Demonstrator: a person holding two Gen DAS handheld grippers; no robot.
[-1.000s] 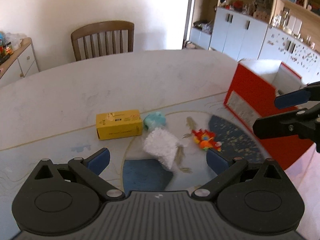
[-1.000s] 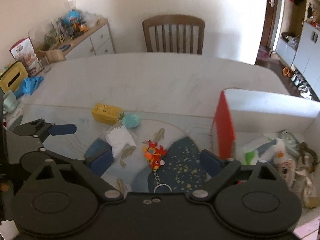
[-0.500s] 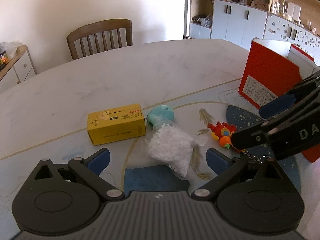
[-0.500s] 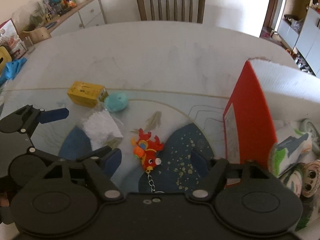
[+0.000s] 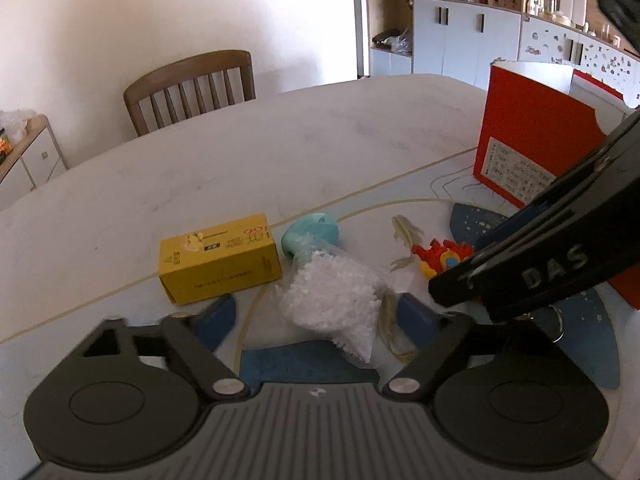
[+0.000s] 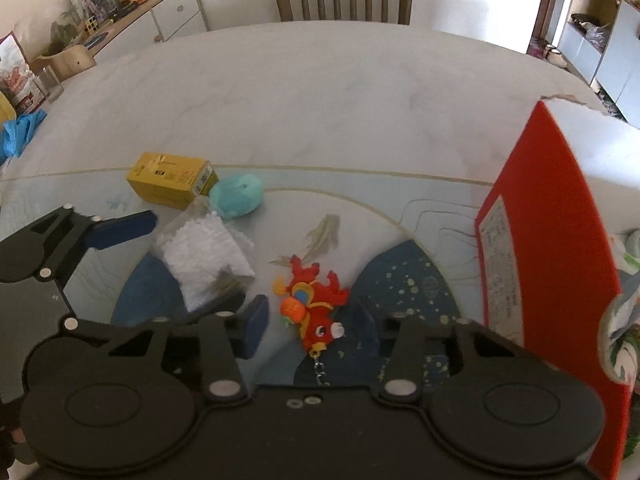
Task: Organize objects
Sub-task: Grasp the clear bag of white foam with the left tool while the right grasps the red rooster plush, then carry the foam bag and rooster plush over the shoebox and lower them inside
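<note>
A clear bag of white foam bits (image 5: 336, 300) lies on the table mat between the fingers of my left gripper (image 5: 316, 316). Its jaws are closing, with a gap left on both sides of the bag. A red and orange plush fish keychain (image 6: 312, 304) lies between the fingers of my right gripper (image 6: 310, 324). Those jaws are closing too, and the pads stand just clear of the toy. In the left wrist view the right gripper (image 5: 458, 266) hangs over the keychain (image 5: 436, 256). The right wrist view shows the left gripper (image 6: 192, 260) around the bag (image 6: 204, 256).
A yellow carton (image 5: 220, 264) and a teal plush (image 5: 312, 234) lie just beyond the bag. An open red box (image 6: 548, 240) holding several soft toys stands at the right. A wooden chair (image 5: 192, 88) is at the table's far side, cabinets beyond.
Both grippers have come down toward the table and their jaws have narrowed. The right gripper now straddles the red keychain, the left one the white bag.
</note>
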